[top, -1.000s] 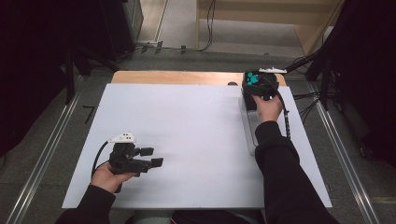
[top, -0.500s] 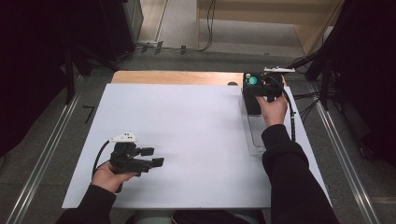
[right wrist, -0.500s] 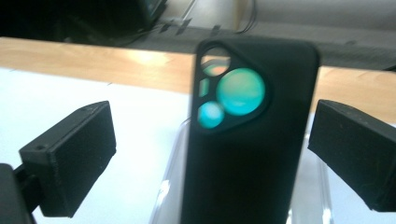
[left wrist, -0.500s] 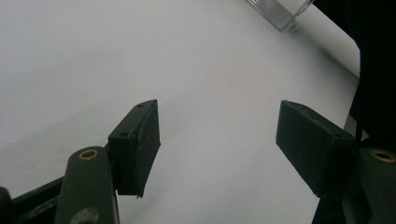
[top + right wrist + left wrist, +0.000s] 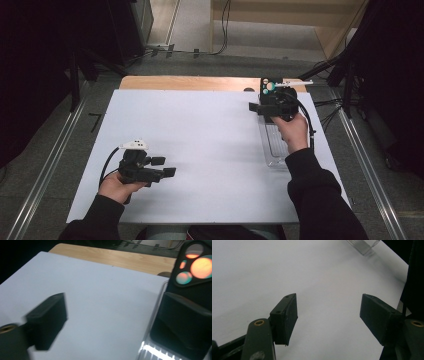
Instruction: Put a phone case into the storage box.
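In the high view a white, smooth sheet covers most of the desk (image 5: 210,150), and a strip of bare pale wood shows along its far edge in the upper middle of the frame. A clear plastic tray (image 5: 272,147) with ribbed walls lies at the right of the sheet, long and narrow, close to the sheet's right edge. At the tray's far end stands a black block with round coloured spots (image 5: 269,86); in the right gripper view its spots glow orange and teal at the upper right, and the block rises just behind the right-hand jaw, though whether the two touch cannot be told. The right gripper (image 5: 260,106) hangs over the far end of the tray, its jaws spread with nothing between them; they have just been closing a little. The right gripper view shows the left-hand jaw blurred over bare white sheet. The left gripper (image 5: 167,172) sits at the lower left of the high view, well apart from the tray, its jaws spread wide and empty above plain sheet; in the left gripper view a corner of the clear tray shows at the top right. The whole middle of the sheet lies open between the two hands. Metal rails run along the floor at both sides of the desk, and cables trail at the upper right
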`<action>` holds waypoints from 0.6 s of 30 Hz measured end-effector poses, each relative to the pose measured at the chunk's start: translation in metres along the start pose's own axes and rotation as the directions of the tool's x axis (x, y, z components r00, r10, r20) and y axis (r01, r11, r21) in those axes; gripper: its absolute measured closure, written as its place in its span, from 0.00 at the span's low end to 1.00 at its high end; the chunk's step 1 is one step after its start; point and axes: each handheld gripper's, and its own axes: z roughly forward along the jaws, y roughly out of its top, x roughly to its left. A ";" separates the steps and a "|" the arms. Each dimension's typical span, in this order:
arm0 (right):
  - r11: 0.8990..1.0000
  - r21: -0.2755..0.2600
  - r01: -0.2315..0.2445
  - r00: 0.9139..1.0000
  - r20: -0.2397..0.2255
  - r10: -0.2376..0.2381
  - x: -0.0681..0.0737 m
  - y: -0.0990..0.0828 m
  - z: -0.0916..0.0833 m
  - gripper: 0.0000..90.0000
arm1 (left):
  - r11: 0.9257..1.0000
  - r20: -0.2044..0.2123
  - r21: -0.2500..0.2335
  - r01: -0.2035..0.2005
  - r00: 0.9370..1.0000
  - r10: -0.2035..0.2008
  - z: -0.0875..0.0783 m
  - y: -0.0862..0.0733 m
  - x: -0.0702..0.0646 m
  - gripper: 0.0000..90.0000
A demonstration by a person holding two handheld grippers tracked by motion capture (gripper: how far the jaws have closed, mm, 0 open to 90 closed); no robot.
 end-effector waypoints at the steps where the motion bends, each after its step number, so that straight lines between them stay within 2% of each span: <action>1: 1.000 -0.003 0.003 1.000 -0.015 -0.003 0.003 -0.003 -0.001 0.15 | 1.000 0.001 -0.003 -0.003 1.000 0.003 0.000 0.000 0.000 0.34; 6: 0.999 0.026 0.039 0.994 -0.101 -0.036 0.016 -0.018 -0.006 0.15 | 1.000 0.004 -0.007 -0.012 1.000 0.012 -0.002 0.003 0.001 0.34; 9: 0.995 0.052 0.085 0.989 -0.122 -0.078 0.024 -0.025 -0.011 0.22 | 1.000 0.011 -0.005 -0.015 1.000 0.015 -0.002 0.003 0.002 0.34; 13: 0.994 0.062 0.089 0.983 -0.168 -0.078 0.031 -0.034 -0.021 0.26 | 1.000 0.018 -0.005 -0.021 1.000 0.021 -0.001 0.004 0.002 0.34; 15: 0.993 0.067 0.093 0.977 -0.200 -0.078 0.032 -0.040 -0.024 0.30 | 1.000 0.026 -0.010 -0.021 0.999 0.021 -0.001 0.004 0.001 0.34; 18: 0.989 0.082 0.124 0.969 -0.222 -0.104 0.037 -0.048 -0.027 0.34 | 1.000 0.026 -0.006 -0.027 0.999 0.027 0.000 0.004 0.000 0.34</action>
